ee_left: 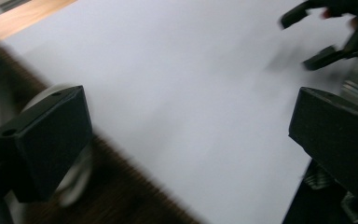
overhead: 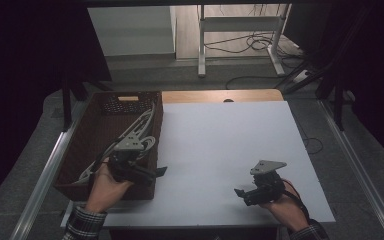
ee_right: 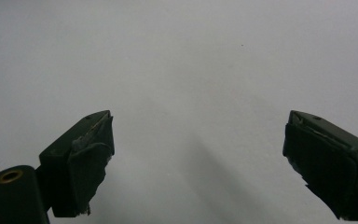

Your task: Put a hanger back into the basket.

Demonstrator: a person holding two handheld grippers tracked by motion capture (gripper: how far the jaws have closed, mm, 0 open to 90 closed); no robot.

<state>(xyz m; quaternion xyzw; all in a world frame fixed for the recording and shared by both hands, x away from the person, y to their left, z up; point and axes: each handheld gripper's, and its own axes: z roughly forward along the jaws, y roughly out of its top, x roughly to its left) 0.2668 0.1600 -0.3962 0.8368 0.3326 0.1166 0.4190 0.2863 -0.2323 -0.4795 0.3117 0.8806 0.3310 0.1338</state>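
On the left side of the table sits a dark brown woven basket (overhead: 87,145), long and rectangular, with a perforated end wall and a pale label at its far rim. Inside it lie white curved plastic pieces (overhead: 141,125), looped and ribbed, leaning against the basket's right wall and running down its length toward the near end; what exactly they are I cannot tell.

The left gripper (overhead: 150,172) hovers over the basket's near right corner, pointing out across the white tabletop (overhead: 220,145). In the left gripper view its jaws stand wide apart with nothing between them, the basket's brown edge blurred below and a white curved piece just behind the left jaw.

The right gripper (overhead: 241,192) rests low over the near right part of the white tabletop, held in the person's right hand (overhead: 285,205). In the right gripper view its jaws are spread wide over bare white surface, holding nothing.
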